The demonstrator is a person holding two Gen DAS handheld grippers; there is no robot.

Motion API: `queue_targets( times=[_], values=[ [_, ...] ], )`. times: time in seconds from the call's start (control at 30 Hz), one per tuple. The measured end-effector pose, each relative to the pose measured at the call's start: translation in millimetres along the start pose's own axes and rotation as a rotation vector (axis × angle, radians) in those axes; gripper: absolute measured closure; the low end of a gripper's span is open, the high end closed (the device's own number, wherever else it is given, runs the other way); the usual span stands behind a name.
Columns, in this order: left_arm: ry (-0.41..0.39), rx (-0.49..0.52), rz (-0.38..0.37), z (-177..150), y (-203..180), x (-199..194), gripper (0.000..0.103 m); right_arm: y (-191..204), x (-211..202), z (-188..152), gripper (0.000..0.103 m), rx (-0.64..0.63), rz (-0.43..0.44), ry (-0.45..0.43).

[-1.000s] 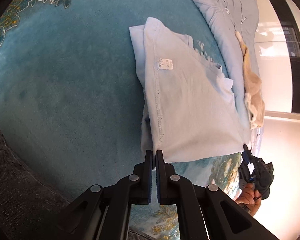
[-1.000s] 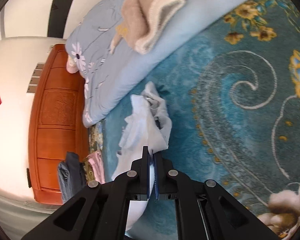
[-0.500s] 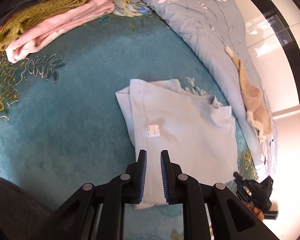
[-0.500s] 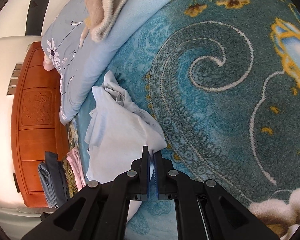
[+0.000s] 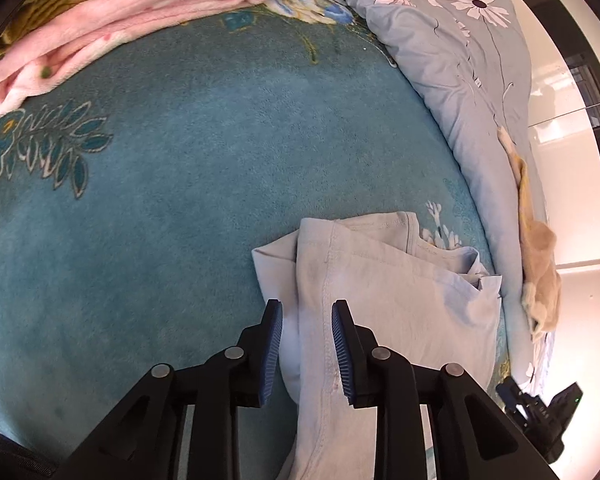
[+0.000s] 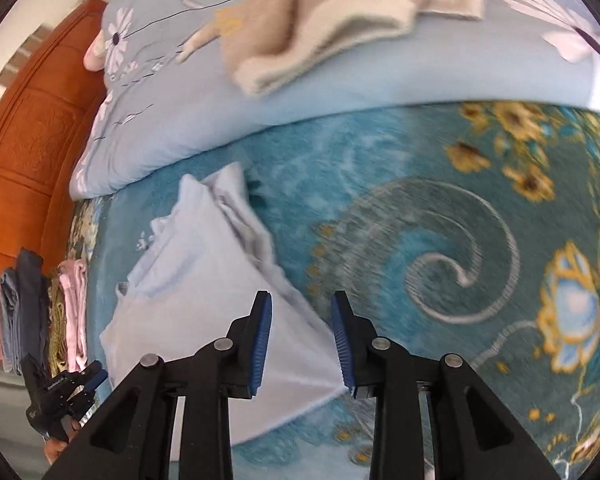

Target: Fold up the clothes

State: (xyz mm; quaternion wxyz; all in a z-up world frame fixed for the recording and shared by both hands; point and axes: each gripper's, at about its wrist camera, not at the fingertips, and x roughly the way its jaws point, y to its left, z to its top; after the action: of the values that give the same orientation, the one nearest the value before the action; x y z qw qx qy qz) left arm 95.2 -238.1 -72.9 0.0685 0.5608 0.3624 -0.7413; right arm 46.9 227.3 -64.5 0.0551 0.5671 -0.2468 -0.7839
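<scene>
While the pale blue folded cotton garment [image 5: 384,304] lies flat on the teal patterned carpet [image 5: 172,208], filling the lower centre of the left wrist frame, the left gripper [image 5: 306,354] hangs over its near seamed edge with both blue-padded jaws spread wide and nothing between them. Across the top left of that frame lies a pink fleecy garment [image 5: 112,28], and along the right edge runs a grey-blue quilt printed with white daisies [image 5: 456,52], a beige woolly garment [image 5: 536,248] draped on its lower part. From the right wrist camera, the same pale garment [image 6: 204,280] sits at lower left of centre, one corner reaching between the jaws of the right gripper [image 6: 302,344], which are likewise wide apart and grip nothing. At the far left of that frame a stack of folded clothes [image 6: 40,312] rests beside an orange-brown carved wooden headboard [image 6: 28,148]. The picture is somewhat blurred.
</scene>
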Motion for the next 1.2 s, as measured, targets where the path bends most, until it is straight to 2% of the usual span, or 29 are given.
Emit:
queue_targets(
  times=[0.1,0.2,0.33,0.5,0.53,0.57,0.6,0.63,0.7,0.8,0.9,0.97,1.07,1.2],
  values=[
    [0.020,0.024,0.022,4,-5,11,0.072,45,22,29,0.071,-0.102,0.039,0.013],
    [0.040,0.047,0.045,7,-10,23,0.072,80,38,51,0.070,-0.200,0.024,-0.001],
    [0.044,0.028,0.026,8,-6,29,0.072,101,71,77,0.065,-0.282,-0.038,0.015],
    [0.037,-0.009,-0.028,9,1,25,0.074,108,106,93,0.065,-0.273,-0.051,0.076],
    [0.027,-0.009,-0.036,9,2,23,0.076,108,108,93,0.065,-0.271,-0.047,0.081],
    [0.014,-0.007,-0.046,8,1,20,0.083,108,110,92,0.065,-0.270,-0.042,0.087],
    [0.003,-0.002,-0.053,7,1,18,0.088,109,109,91,0.068,-0.274,-0.038,0.085],
    [-0.005,0.006,-0.058,5,-1,15,0.095,111,108,89,0.081,-0.283,-0.028,0.081],
    [-0.021,0.020,-0.068,4,-3,10,0.098,116,104,85,0.097,-0.318,-0.032,0.083],
    [-0.039,0.005,-0.080,11,4,6,0.101,124,92,84,0.100,-0.359,0.003,0.061],
    [-0.056,-0.010,-0.093,18,10,2,0.101,129,69,95,0.100,-0.338,0.029,-0.049],
    [-0.068,-0.020,-0.101,22,14,-1,0.101,128,61,106,0.100,-0.304,0.033,-0.092],
    [-0.081,-0.038,-0.104,28,21,-4,0.101,130,73,112,0.101,-0.294,-0.001,-0.072],
    [-0.062,-0.083,-0.034,20,35,1,0.100,128,95,106,0.100,-0.283,-0.062,-0.017]
  ],
)
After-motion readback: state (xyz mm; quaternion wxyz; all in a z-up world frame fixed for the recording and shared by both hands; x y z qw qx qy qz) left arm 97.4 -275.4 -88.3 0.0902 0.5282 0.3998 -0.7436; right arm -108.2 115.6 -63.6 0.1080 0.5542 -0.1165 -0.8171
